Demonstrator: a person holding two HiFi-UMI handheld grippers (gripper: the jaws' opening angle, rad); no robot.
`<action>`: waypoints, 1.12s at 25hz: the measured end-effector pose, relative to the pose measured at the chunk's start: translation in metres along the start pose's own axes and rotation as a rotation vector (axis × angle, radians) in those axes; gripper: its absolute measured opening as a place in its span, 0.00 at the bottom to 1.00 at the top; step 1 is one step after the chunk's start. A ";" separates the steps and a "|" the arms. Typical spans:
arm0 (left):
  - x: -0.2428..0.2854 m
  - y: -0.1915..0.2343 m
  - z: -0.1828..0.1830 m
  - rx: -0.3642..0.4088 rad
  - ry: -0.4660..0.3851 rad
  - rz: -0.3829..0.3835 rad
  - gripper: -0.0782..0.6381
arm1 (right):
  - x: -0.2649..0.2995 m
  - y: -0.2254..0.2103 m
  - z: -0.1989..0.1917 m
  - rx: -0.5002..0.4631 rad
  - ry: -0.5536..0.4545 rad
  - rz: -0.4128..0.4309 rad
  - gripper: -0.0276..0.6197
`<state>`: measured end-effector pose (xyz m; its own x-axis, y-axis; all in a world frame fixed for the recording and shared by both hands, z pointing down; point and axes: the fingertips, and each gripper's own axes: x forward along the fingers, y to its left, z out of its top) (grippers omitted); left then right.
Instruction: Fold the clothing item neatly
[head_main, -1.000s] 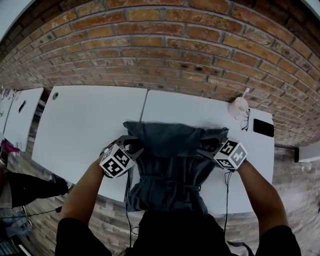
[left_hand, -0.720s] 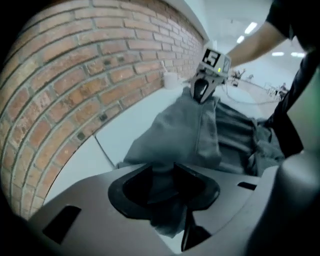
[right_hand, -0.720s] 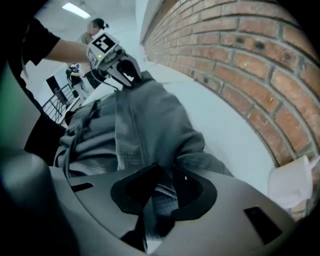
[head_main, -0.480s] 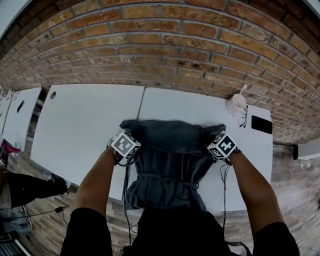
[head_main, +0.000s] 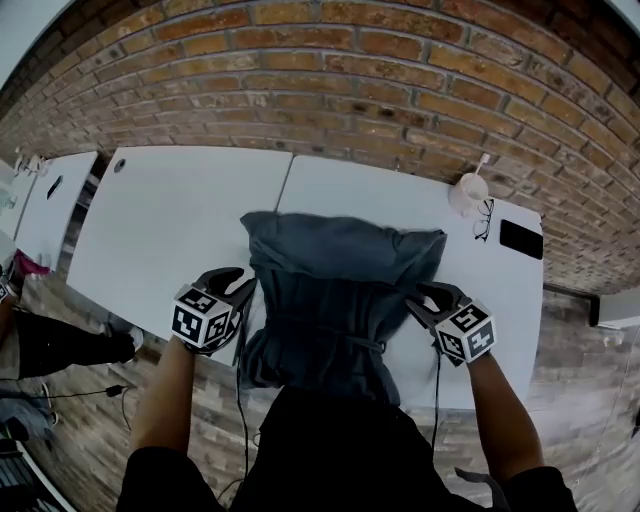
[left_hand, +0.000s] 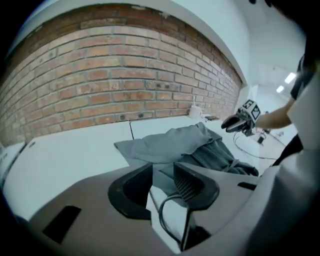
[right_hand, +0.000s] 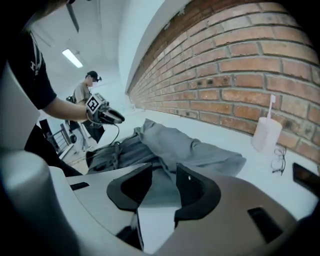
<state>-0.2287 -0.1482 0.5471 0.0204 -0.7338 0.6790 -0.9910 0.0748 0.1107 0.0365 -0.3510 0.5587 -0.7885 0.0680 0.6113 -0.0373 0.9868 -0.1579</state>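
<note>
In the cup (head_main: 468, 192) at the far right of the table (head_main: 160, 230), one white stick (head_main: 482, 163), upright; just beside, glasses (head_main: 484, 220) and a phone (head_main: 520, 239). Mid-table, the grey garment (head_main: 335, 290), top folded over, lower end hanging off the near edge. Wide bare surface to its left, a narrower strip to its right. Left gripper (head_main: 240, 282) just beside the garment's left side, jaws apart, holding nothing. Right gripper (head_main: 418, 298) at its right side, jaws just reopened, nothing between them. Both drawn back toward the near edge from the top corners of half a second ago.
</note>
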 end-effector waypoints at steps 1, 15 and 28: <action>-0.009 -0.009 -0.013 -0.058 -0.006 -0.013 0.29 | -0.008 0.009 -0.009 0.052 -0.011 0.012 0.27; -0.077 -0.076 -0.143 -0.029 0.150 -0.129 0.37 | -0.053 0.130 -0.108 0.383 0.031 -0.026 0.27; -0.080 -0.086 -0.237 -0.058 0.169 -0.083 0.38 | -0.046 0.181 -0.179 0.487 0.093 -0.318 0.27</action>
<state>-0.1135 0.0643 0.6553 0.1285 -0.6158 0.7774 -0.9758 0.0613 0.2098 0.1757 -0.1488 0.6410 -0.6361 -0.1856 0.7489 -0.5581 0.7809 -0.2805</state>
